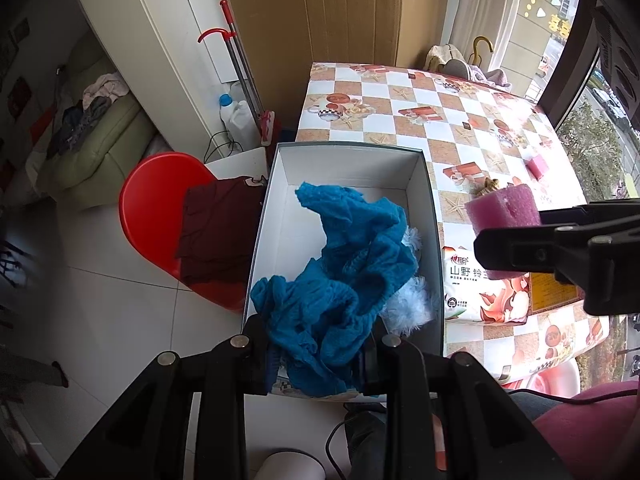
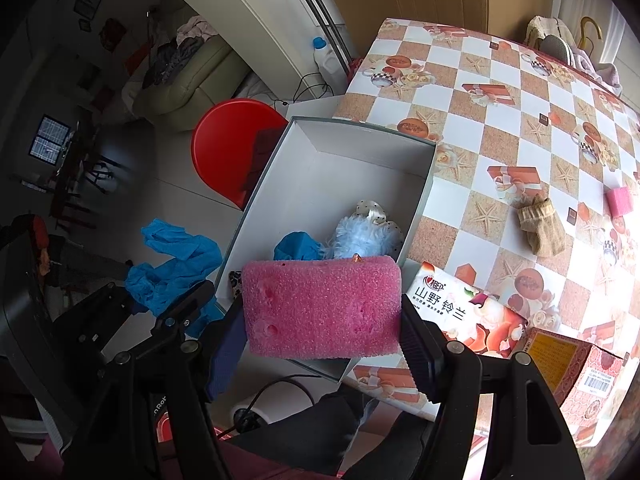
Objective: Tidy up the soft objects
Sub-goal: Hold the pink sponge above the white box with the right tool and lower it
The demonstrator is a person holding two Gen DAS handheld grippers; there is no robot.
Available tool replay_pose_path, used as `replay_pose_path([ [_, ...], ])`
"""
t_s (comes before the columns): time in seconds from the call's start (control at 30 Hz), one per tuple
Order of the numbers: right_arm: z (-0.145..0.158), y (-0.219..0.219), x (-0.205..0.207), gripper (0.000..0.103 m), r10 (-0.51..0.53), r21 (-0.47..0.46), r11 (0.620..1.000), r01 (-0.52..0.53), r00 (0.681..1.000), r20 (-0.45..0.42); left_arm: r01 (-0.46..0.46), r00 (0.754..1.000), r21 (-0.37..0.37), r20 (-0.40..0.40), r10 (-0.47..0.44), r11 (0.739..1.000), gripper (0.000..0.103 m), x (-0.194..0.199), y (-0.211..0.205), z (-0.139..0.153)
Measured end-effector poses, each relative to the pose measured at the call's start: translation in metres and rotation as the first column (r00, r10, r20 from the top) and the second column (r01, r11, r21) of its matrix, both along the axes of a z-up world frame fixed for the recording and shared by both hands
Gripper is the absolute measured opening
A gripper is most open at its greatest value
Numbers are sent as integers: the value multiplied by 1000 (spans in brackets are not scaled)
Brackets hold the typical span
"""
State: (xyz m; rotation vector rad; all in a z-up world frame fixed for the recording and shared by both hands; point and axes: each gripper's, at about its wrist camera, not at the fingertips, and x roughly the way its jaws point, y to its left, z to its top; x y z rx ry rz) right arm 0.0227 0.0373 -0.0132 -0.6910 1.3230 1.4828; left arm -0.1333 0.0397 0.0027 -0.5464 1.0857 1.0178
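An open white box [image 1: 344, 168] [image 2: 360, 176] sits at the table's left edge. My left gripper [image 1: 320, 360] is shut on a blue knitted cloth [image 1: 340, 280] and holds it over the box; the cloth also shows in the right wrist view [image 2: 172, 268]. A pale blue fluffy toy [image 1: 408, 304] [image 2: 364, 236] lies in the box. My right gripper [image 2: 322, 336] is shut on a pink foam sponge [image 2: 322, 308] [image 1: 502, 210], held above the box's near right corner. A beige sock [image 2: 542, 228] and a small pink foam piece [image 2: 619, 201] [image 1: 538, 166] lie on the table.
The table has a checkered cloth [image 1: 400, 116] [image 2: 500, 100]. A tissue pack [image 1: 488, 300] [image 2: 464, 316] and an orange box [image 2: 568, 376] lie right of the white box. A red chair [image 1: 160, 200] with a maroon garment [image 1: 220, 228] stands on the left.
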Motion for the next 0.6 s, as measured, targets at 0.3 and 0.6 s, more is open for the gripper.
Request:
replay_pose_path([
  [0.3, -2, 0, 1, 71, -6, -1, 1000, 6, 1000, -1, -3, 1000, -2, 1, 3, 1000, 31, 1, 0, 0],
  [0.6, -3, 0, 4, 71, -10, -4, 1000, 10, 1000, -3, -3, 1000, -1, 0, 3, 1000, 31, 1, 0, 0],
])
